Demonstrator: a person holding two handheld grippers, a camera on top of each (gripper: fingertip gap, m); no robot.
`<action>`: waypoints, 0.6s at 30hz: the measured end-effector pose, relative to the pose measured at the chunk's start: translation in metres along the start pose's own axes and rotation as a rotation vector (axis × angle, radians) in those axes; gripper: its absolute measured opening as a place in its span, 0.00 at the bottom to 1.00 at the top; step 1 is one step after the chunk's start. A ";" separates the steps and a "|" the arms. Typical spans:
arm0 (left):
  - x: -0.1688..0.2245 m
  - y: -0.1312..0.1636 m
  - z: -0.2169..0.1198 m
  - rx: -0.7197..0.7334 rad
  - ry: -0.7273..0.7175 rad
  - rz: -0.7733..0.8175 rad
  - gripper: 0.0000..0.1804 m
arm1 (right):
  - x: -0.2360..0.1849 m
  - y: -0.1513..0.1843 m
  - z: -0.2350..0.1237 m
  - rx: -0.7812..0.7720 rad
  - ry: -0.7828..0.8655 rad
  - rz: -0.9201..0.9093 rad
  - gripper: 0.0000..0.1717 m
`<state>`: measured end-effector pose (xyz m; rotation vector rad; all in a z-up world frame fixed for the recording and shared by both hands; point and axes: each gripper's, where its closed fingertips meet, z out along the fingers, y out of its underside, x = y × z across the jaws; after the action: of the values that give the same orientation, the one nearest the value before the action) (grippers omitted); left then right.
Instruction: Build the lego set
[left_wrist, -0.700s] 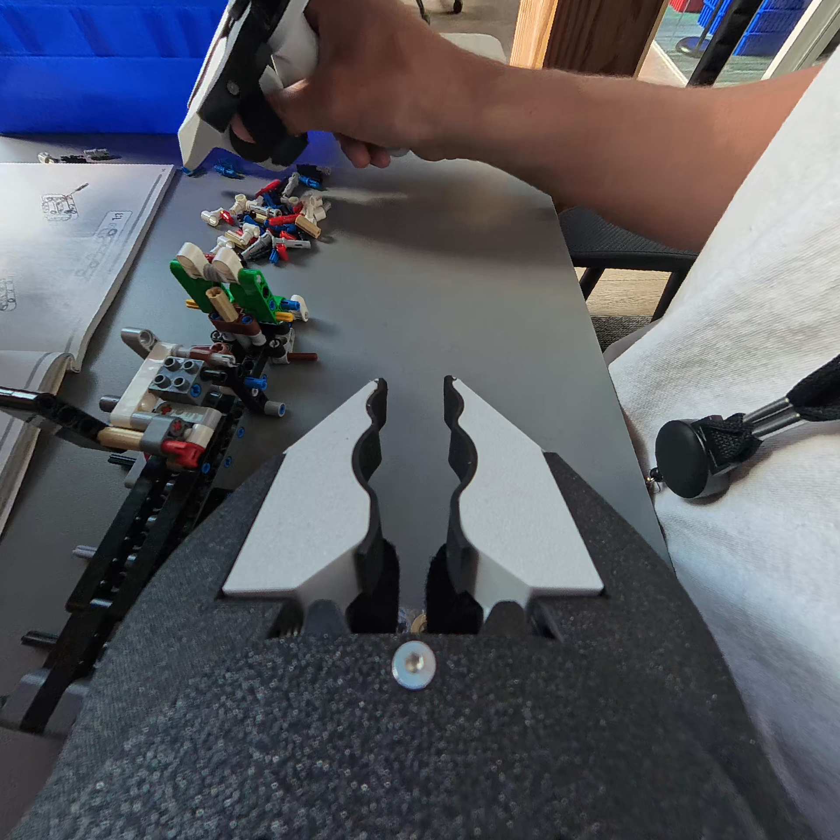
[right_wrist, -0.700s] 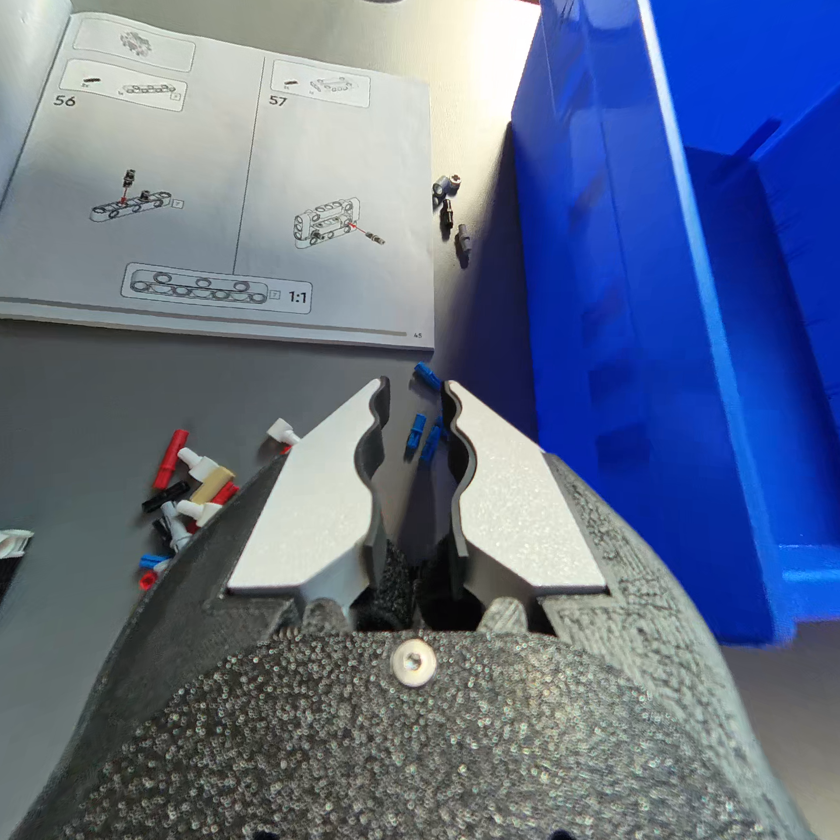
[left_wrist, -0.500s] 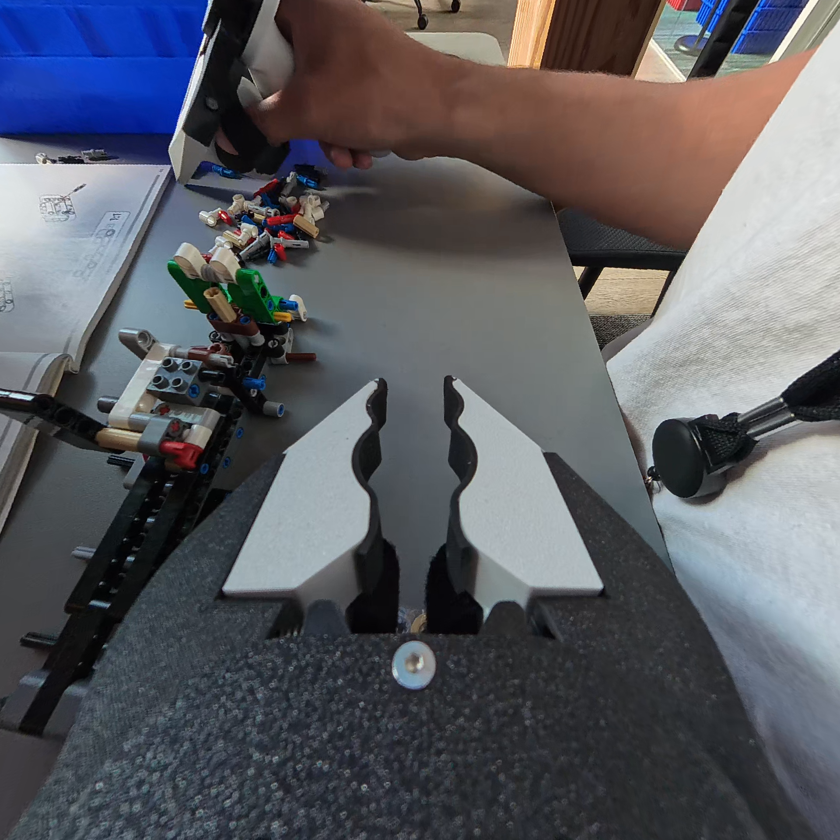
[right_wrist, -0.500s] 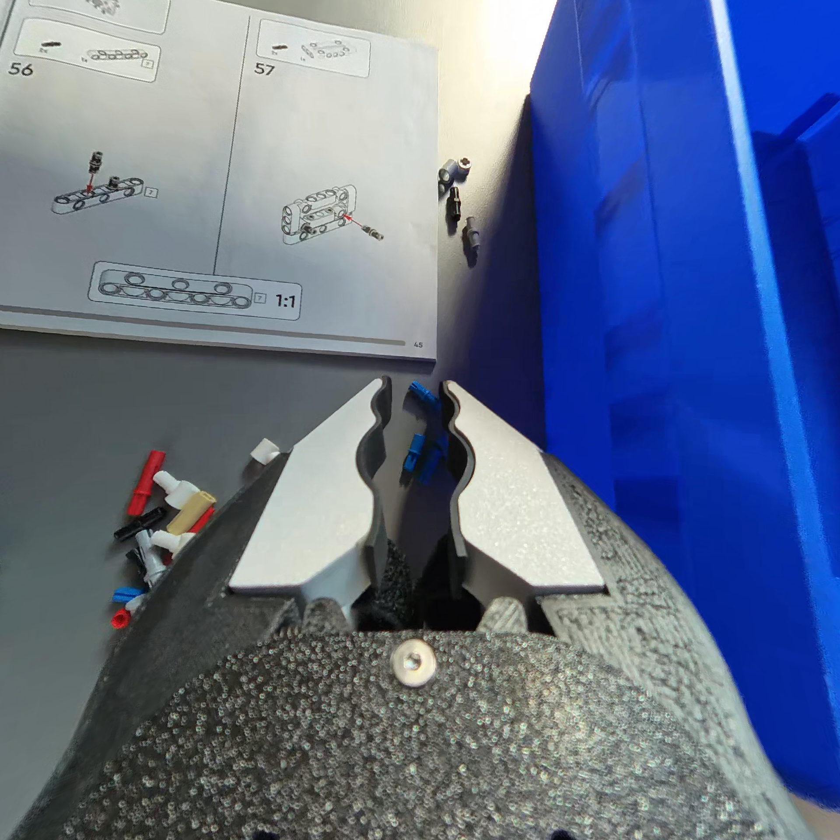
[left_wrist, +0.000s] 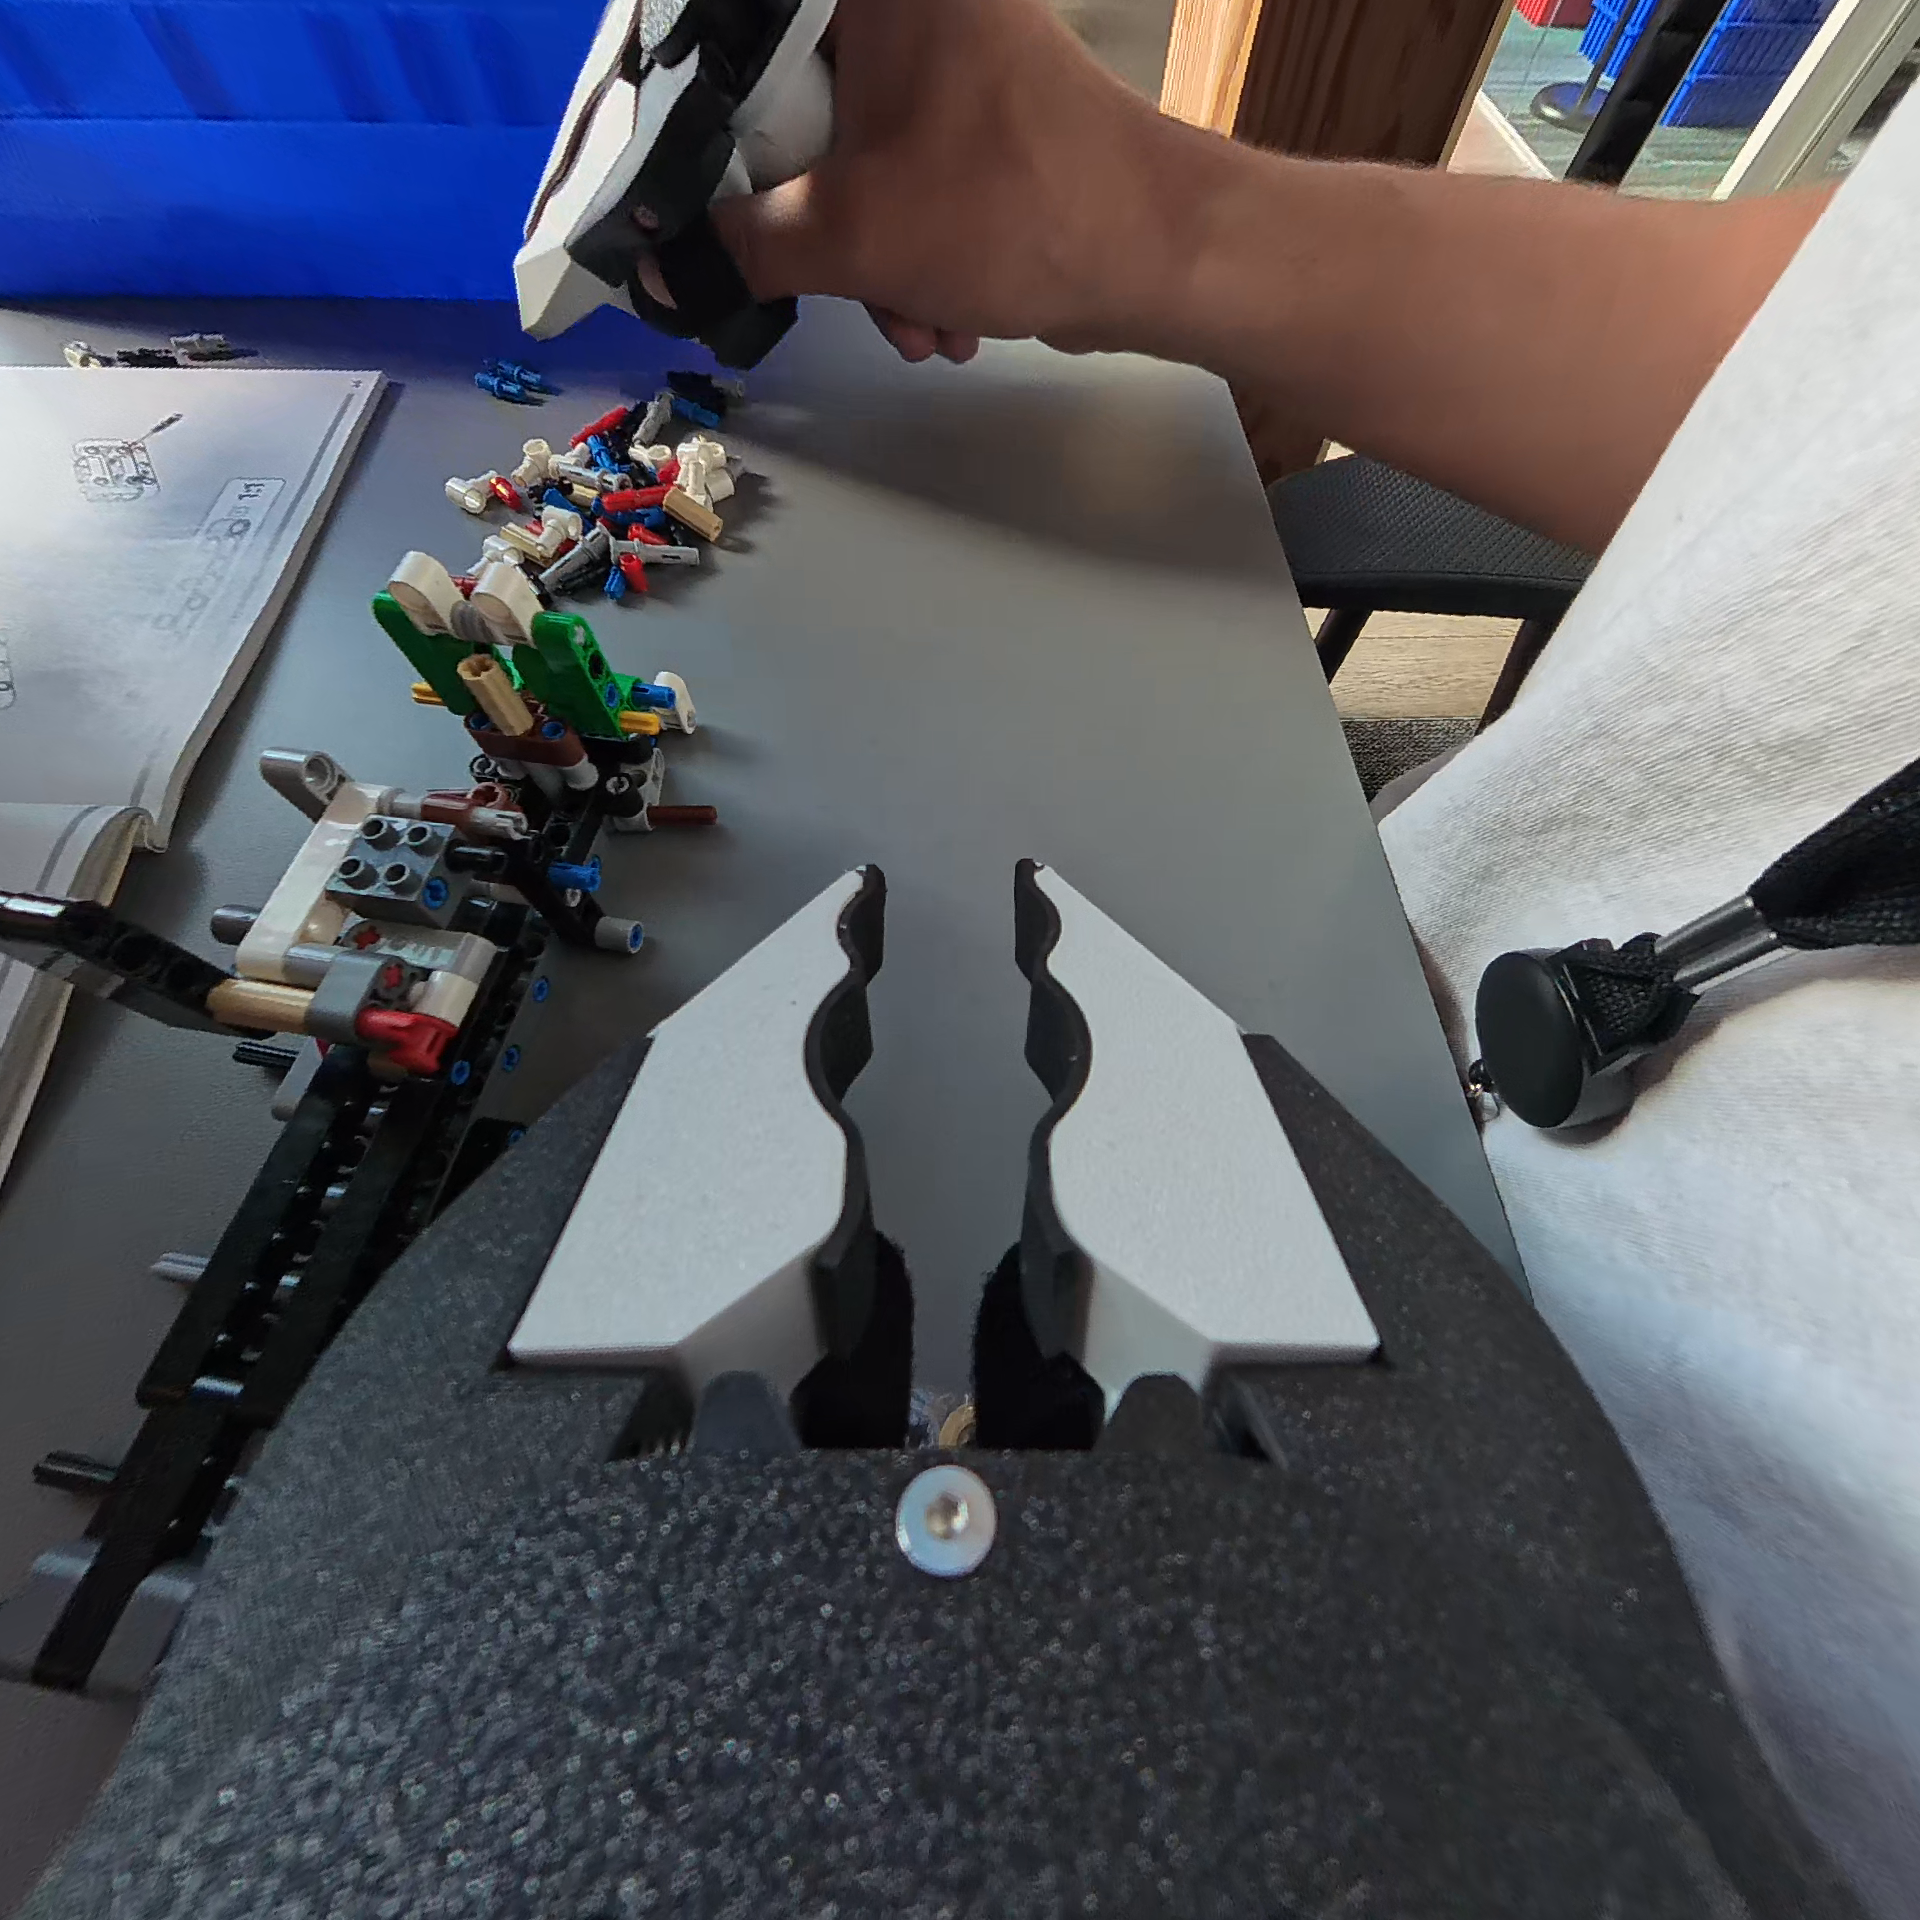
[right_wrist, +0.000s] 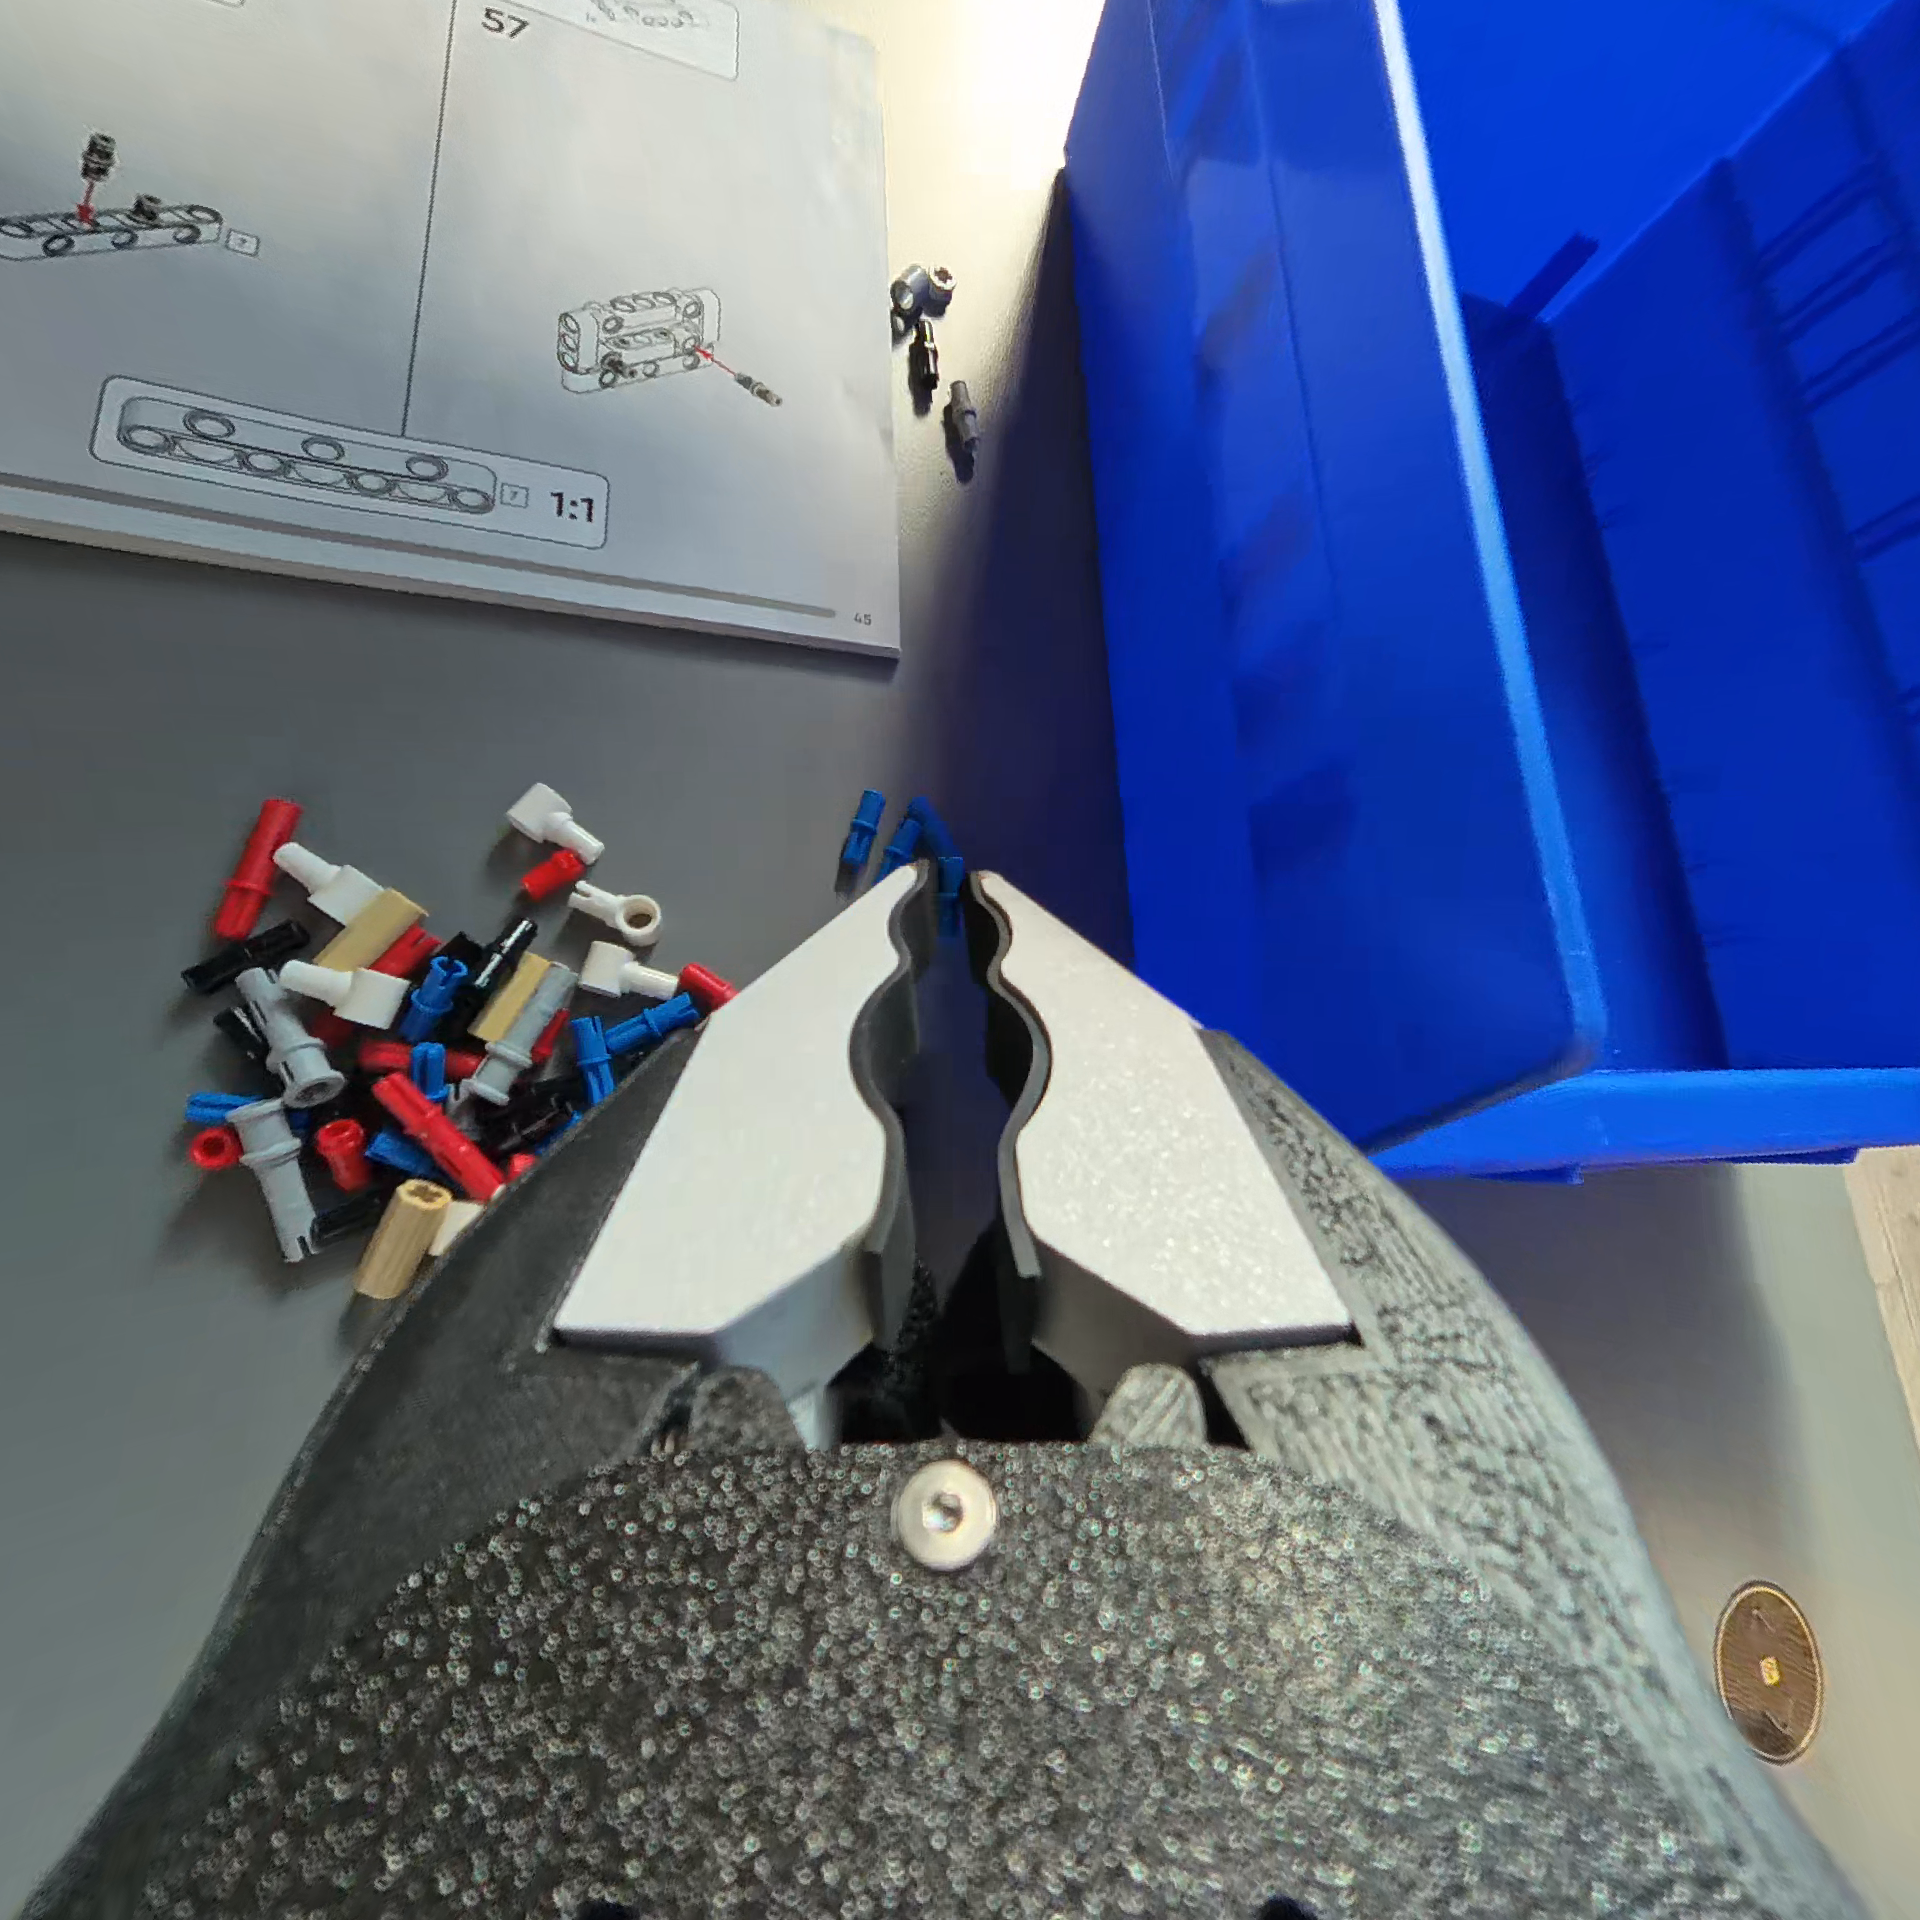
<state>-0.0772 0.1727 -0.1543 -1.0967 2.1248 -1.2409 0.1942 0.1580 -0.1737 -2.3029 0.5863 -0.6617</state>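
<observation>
1. The right claw (right_wrist: 943, 883) is seen nearly closed, its two tips pinched on a small blue pin (right_wrist: 948, 891) that stands between them at the very front.
2. Two more blue pins (right_wrist: 878, 831) are seen lying on the grey desk (right_wrist: 520, 727) just beyond the left tip of that claw, close to the held one.
3. A blue bin (right_wrist: 1351, 623) is seen standing just to the right of the right claw, its wall rising from the desk.
4. A loose heap of small pins (right_wrist: 416, 1029) in red, blue, white, tan, grey and black is spread on the desk to the left of the right claw.
5. An open instruction booklet (right_wrist: 468, 312) lies beyond the heap, and three small dark parts (right_wrist: 930, 343) lie between its edge and the bin.
6. The left claw (left_wrist: 948, 883) is held at a narrow gap over a bare part of the desk (left_wrist: 987, 623), with nothing between its fingers.
7. A part-built brick model (left_wrist: 395, 914) in black, white, grey and green is seen just left of the left claw, lying on the desk.
8. In the left wrist view, a hand (left_wrist: 966, 177) is seen gripping the right claw's handle above the far heap of pins (left_wrist: 603, 499), near the bin (left_wrist: 260, 135).
9. A person's white garment (left_wrist: 1714, 1143) is seen at the right edge, with a black knob (left_wrist: 1548, 1039) on a strap against it.
</observation>
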 end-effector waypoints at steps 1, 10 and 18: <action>0.000 0.000 0.000 0.001 0.001 0.000 0.12 | 0.000 0.002 0.002 -0.004 -0.008 0.016 0.02; 0.001 0.000 0.001 -0.003 0.004 -0.001 0.13 | -0.001 0.001 0.010 0.008 -0.054 0.072 0.04; 0.001 0.000 0.000 -0.004 0.006 0.003 0.13 | -0.002 0.014 -0.029 0.056 -0.091 0.100 0.07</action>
<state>-0.0777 0.1715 -0.1548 -1.0928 2.1331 -1.2409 0.1723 0.1356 -0.1652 -2.2233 0.6277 -0.5173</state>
